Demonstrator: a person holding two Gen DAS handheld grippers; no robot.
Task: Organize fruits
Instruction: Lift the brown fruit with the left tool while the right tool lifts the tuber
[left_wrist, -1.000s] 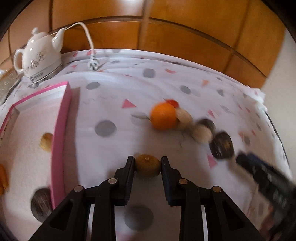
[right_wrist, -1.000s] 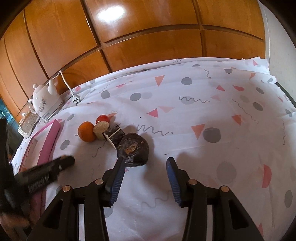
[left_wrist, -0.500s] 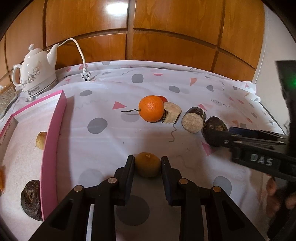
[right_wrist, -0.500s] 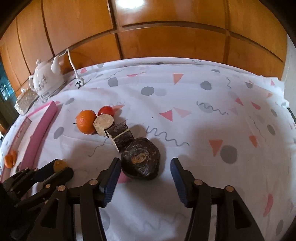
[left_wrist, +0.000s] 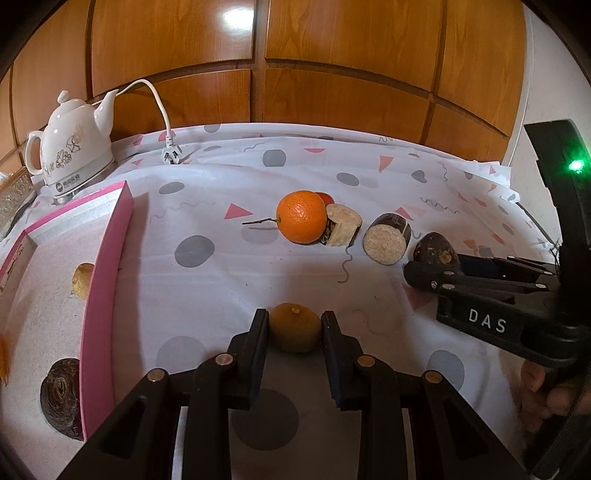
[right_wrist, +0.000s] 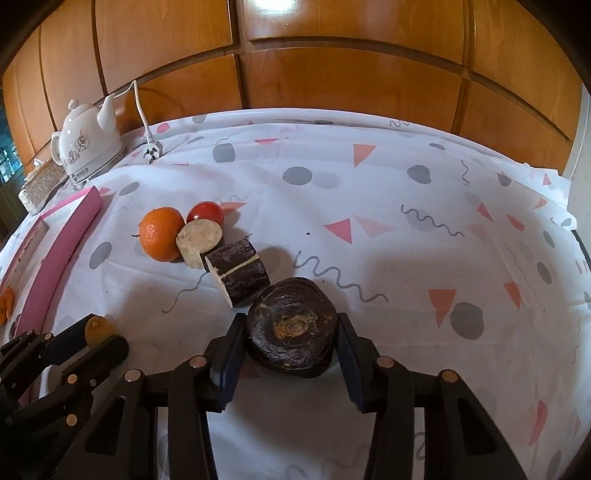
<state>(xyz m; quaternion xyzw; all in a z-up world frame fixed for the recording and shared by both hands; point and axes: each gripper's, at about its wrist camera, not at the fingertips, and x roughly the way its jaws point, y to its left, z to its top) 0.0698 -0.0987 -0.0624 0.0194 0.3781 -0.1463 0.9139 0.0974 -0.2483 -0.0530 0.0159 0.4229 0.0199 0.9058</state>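
Note:
My left gripper (left_wrist: 294, 321) is shut on a small dull-yellow tangerine (left_wrist: 295, 332) resting on the patterned tablecloth (left_wrist: 207, 295). My right gripper (right_wrist: 291, 325) has its jaws closing on a dark, rough root piece (right_wrist: 291, 339); both pads touch its sides. Beyond it lie a dark cut cylinder (right_wrist: 238, 271), a pale-faced cut piece (right_wrist: 199, 236), a bright orange (right_wrist: 160, 232) and a red tomato (right_wrist: 205, 212). At the left, the pink-edged tray (left_wrist: 107, 266) holds a small yellow fruit (left_wrist: 82, 278) and a dark root piece (left_wrist: 61, 395).
A white kettle (left_wrist: 72, 147) with a cord and loose plug (left_wrist: 171, 155) stands at the back left. Wooden panels (left_wrist: 332, 55) rise behind the table. A person's hand (left_wrist: 543, 391) holds the right gripper at the right edge.
The right gripper came forward until the dark root piece sat between its fingers, then narrowed onto it. The left gripper kept its hold on the tangerine and tilted slightly.

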